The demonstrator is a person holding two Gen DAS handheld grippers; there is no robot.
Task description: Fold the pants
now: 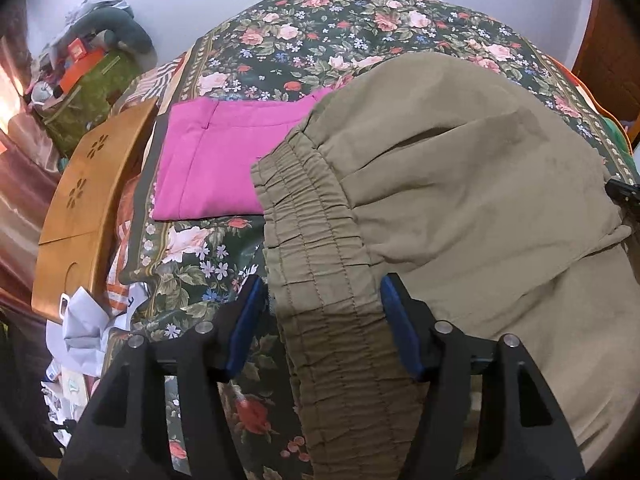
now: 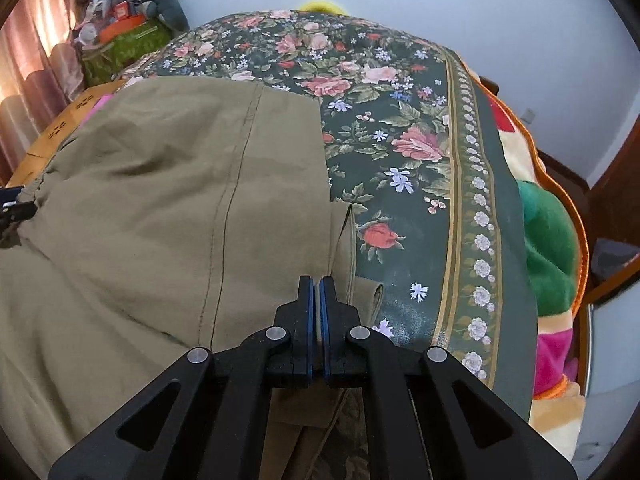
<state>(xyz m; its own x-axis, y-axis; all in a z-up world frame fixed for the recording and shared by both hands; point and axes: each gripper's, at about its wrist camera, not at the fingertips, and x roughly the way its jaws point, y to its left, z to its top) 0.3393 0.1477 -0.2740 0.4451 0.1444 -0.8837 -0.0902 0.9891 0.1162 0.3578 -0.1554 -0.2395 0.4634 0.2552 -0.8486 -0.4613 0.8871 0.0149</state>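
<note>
Olive-khaki pants [image 1: 460, 184] lie on a dark floral cloth [image 1: 320, 44], partly folded. Their elastic waistband [image 1: 320, 264] runs between the fingers of my left gripper [image 1: 322, 292], which is open with a finger on each side of the band. In the right wrist view the pants [image 2: 160, 200] fill the left half. My right gripper [image 2: 319, 284] is shut at the pants' right edge [image 2: 344, 240], over the fabric; I cannot tell whether cloth is pinched between the pads. The left gripper's tip [image 2: 12, 204] shows at the far left.
Folded pink pants [image 1: 216, 160] lie beyond the waistband. A wooden lap table [image 1: 88, 200] and crumpled papers [image 1: 84, 328] are at the left. A cluttered green box [image 1: 88, 92] stands at the back left. A colourful blanket [image 2: 552, 248] hangs at the right edge.
</note>
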